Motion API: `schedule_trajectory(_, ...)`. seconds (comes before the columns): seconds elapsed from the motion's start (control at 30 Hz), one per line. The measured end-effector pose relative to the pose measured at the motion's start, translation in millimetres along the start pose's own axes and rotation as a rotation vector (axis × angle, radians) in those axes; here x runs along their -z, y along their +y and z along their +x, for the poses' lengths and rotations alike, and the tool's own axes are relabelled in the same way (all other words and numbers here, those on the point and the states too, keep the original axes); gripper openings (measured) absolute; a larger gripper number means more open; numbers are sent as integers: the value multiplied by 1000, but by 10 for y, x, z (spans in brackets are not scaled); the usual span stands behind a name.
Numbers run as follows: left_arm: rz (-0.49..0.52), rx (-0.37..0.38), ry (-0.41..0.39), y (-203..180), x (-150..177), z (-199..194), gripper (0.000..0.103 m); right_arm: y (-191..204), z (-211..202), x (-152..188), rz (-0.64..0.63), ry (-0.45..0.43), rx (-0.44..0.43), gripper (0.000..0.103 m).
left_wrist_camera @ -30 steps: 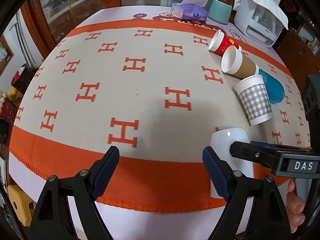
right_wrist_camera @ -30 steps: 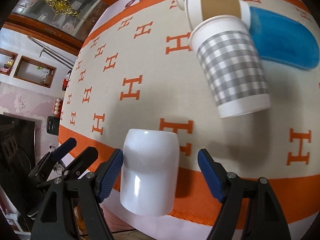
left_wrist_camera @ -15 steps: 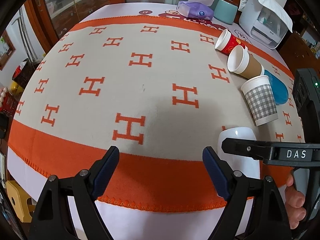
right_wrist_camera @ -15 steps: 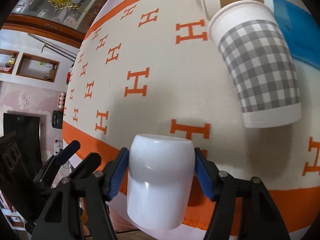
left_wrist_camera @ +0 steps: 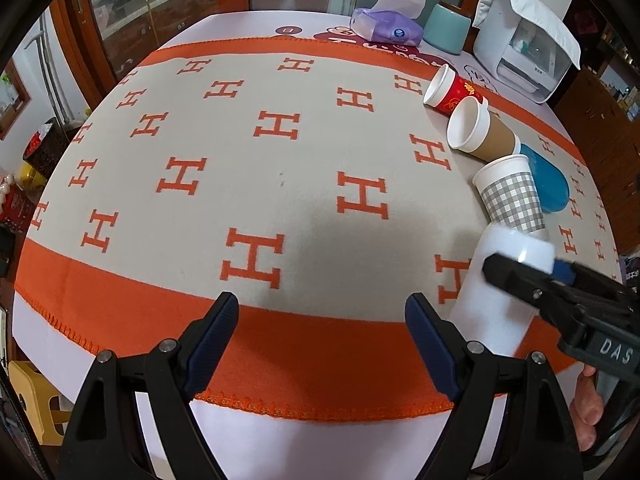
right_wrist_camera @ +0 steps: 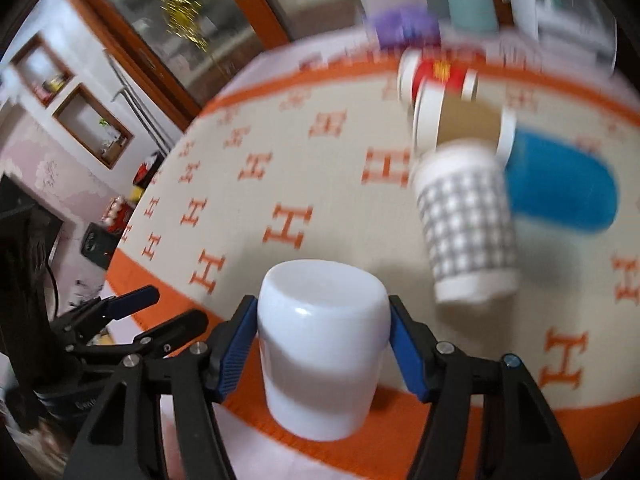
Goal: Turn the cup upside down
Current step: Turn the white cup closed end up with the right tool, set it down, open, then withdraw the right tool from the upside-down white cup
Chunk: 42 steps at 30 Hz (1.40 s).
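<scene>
My right gripper (right_wrist_camera: pixel 322 342) is shut on a plain white cup (right_wrist_camera: pixel 320 348), its blue pads pressed on both sides, and holds it lifted above the orange border of the H-patterned cloth (right_wrist_camera: pixel 288 184). The cup's closed rounded end faces away from the camera and up. In the left wrist view the same white cup (left_wrist_camera: pixel 500 296) hangs at the right in the right gripper (left_wrist_camera: pixel 532 276), tilted. My left gripper (left_wrist_camera: pixel 322 336) is open and empty over the cloth's near orange border (left_wrist_camera: pixel 280 344).
Lying along the right side are a checked paper cup (left_wrist_camera: pixel 512 200), a brown paper cup (left_wrist_camera: pixel 480 134), a red paper cup (left_wrist_camera: pixel 448 90) and a blue cup (left_wrist_camera: pixel 548 184). At the far edge are a purple tissue pack (left_wrist_camera: pixel 386 30), a teal cup (left_wrist_camera: pixel 446 28) and a white appliance (left_wrist_camera: pixel 528 44).
My right gripper closed on the white cup and has lifted it off the cloth, swinging it upward. The left gripper stayed open and drew back a little.
</scene>
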<state>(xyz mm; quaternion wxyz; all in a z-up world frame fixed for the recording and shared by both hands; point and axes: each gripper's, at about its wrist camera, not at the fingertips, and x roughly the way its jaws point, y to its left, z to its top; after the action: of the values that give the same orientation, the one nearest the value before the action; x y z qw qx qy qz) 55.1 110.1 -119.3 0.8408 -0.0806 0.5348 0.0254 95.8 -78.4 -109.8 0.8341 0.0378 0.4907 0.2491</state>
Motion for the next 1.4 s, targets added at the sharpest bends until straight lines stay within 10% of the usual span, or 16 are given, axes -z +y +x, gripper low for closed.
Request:
schedule_trajectory(0.2,4,3,-9,-51,44,-7,84,122,-82,215,-197,-177,128,64)
schedule_trajectory(0.53,18,-3,-41,-106,89,-44,84,277,-144,454,-323,-230,169,64)
schedule_trajectory(1.4,51,-33,-135,-240,198,-380,95,127,-834,552,-88,-236,125,75)
